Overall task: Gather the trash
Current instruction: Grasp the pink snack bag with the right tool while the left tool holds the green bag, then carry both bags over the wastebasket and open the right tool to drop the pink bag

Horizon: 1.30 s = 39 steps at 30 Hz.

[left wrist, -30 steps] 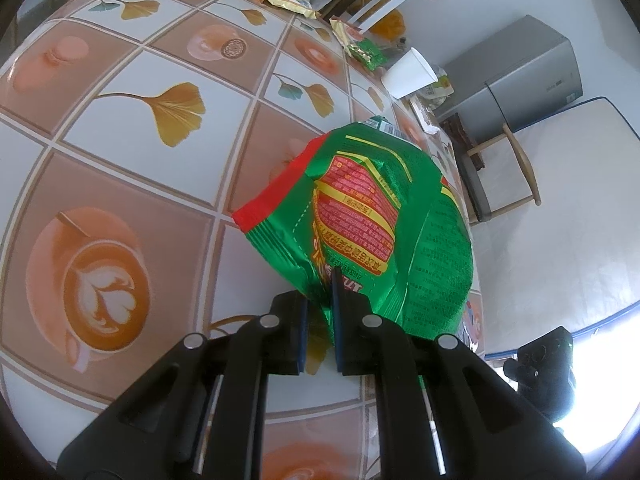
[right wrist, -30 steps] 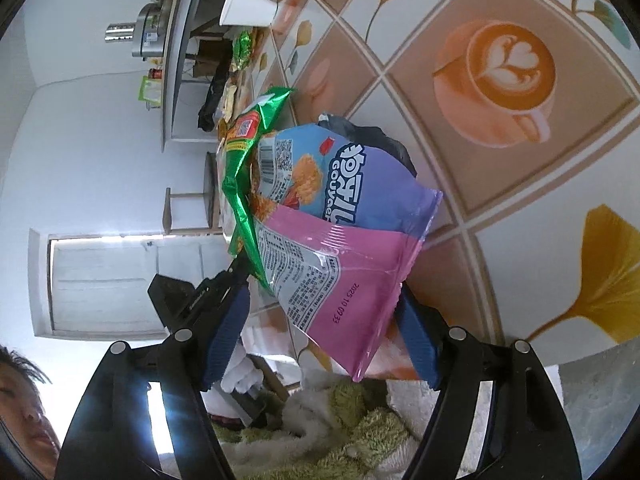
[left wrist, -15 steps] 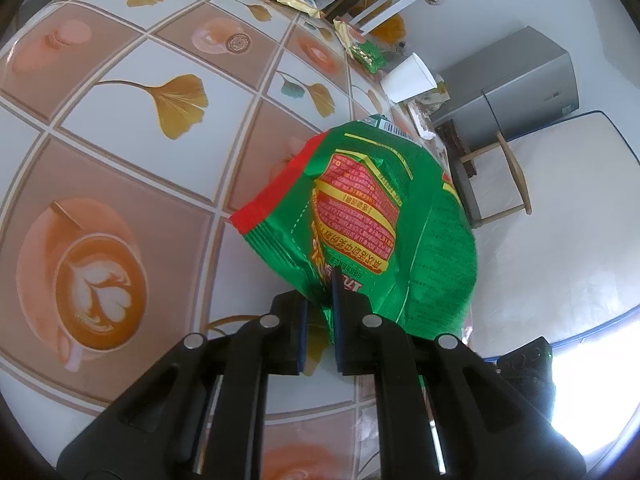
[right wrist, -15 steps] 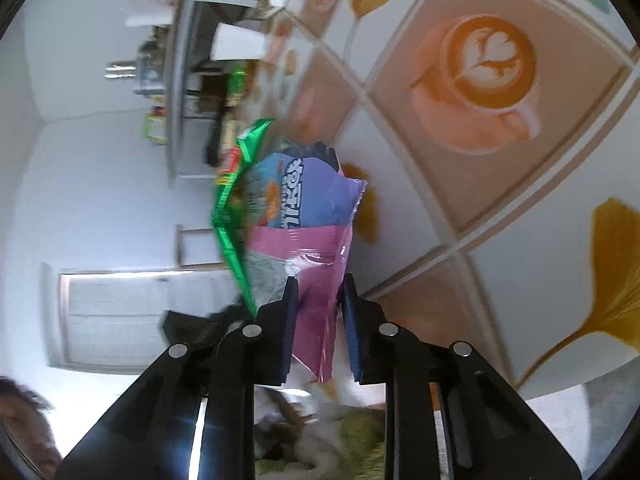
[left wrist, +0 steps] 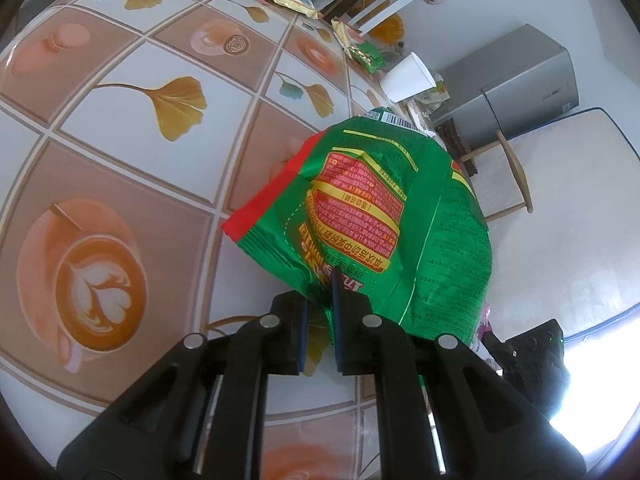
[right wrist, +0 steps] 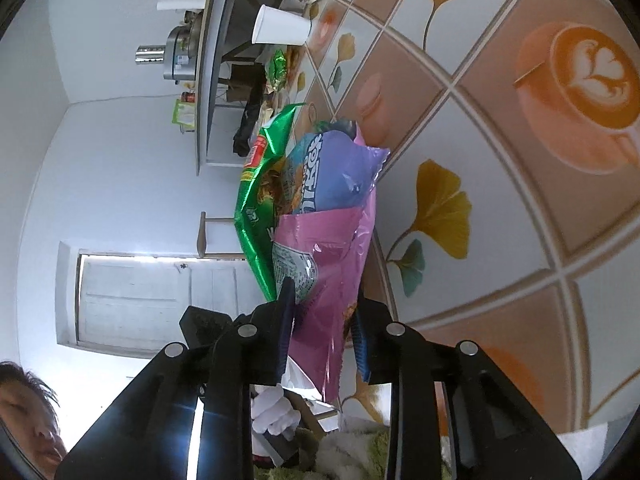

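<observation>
Both wrappers hang above the patterned table, so the grips should stay firm on the way to wherever the trash goes. The left gripper is clenched on the lower edge of the green snack bag, which fans away from its fingers. The right gripper has its jaws somewhat apart around the pink-and-purple wrapper; I cannot tell whether it truly grips.
</observation>
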Tool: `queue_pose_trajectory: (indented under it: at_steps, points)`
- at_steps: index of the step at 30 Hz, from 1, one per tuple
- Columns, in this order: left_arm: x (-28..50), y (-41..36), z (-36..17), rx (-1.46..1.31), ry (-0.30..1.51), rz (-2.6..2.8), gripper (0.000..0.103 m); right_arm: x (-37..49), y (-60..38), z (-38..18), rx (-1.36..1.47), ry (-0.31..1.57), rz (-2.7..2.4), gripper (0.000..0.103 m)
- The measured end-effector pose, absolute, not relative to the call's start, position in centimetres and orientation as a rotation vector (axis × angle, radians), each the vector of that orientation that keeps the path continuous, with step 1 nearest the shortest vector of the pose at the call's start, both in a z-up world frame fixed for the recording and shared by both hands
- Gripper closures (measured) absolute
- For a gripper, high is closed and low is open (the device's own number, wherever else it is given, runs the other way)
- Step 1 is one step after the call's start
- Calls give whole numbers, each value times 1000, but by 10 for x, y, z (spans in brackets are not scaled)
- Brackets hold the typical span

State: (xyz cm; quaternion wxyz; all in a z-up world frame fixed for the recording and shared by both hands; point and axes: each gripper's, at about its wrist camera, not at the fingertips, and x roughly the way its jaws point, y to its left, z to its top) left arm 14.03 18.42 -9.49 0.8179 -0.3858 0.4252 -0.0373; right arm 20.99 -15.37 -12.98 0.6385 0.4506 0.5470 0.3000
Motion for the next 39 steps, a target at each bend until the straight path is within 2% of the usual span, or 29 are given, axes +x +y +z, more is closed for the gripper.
queue_pose_trajectory:
  at_steps: [4,12,19,25,39]
  points:
    - [141,184,-95,-826,905,-79,94,210,-154,-129,1047,1229,691,76]
    - [139,188,-98,-864,893,-97,95,207,-160,-126,1059,1201,684,85]
    - [139,189,-82,-879,816,-168,97,205,-172,-115,1047,1150,685,89]
    - [138,193,-64,-917,741,-222,101,201,-190,-101,1023,1095,665,90]
    - [146,188,-26,-903,664,-294,102,182,-270,-65,1028,902,528,91]
